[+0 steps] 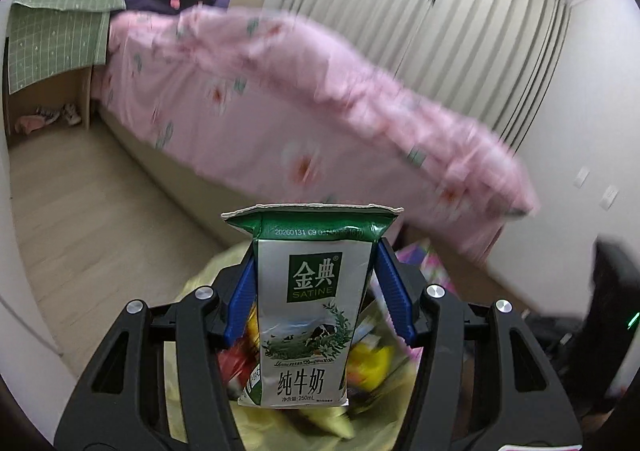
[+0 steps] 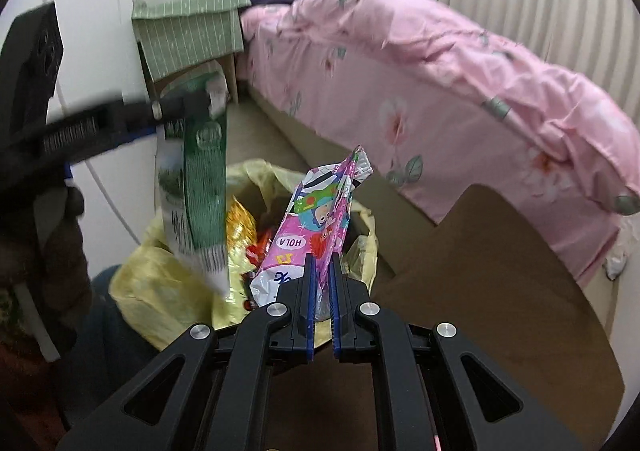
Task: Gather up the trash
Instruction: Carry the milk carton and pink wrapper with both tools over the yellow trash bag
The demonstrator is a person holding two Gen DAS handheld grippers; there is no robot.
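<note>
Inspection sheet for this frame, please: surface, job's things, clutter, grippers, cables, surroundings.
Surface: brown floor mat, bare where visible.
Job's things: milk carton above yellow trash bag; pink snack wrapper at the bag's opening.
Clutter: wrappers inside the bag; shoes under the bedside table.
Grippers: left gripper clamps the carton; right gripper pinches the wrapper.
Cables: white cable on the wall.
Surroundings: bed with pink duvet, curtains.

Left gripper (image 1: 316, 287): black angular frame with cut-out windows, blue ribbed finger pads (image 1: 242, 299), four round silver screws.
Right gripper (image 2: 322, 291): same black linkage, blue-edged toothed pads (image 2: 309, 315), four silver screws nearest its fingers.
</note>
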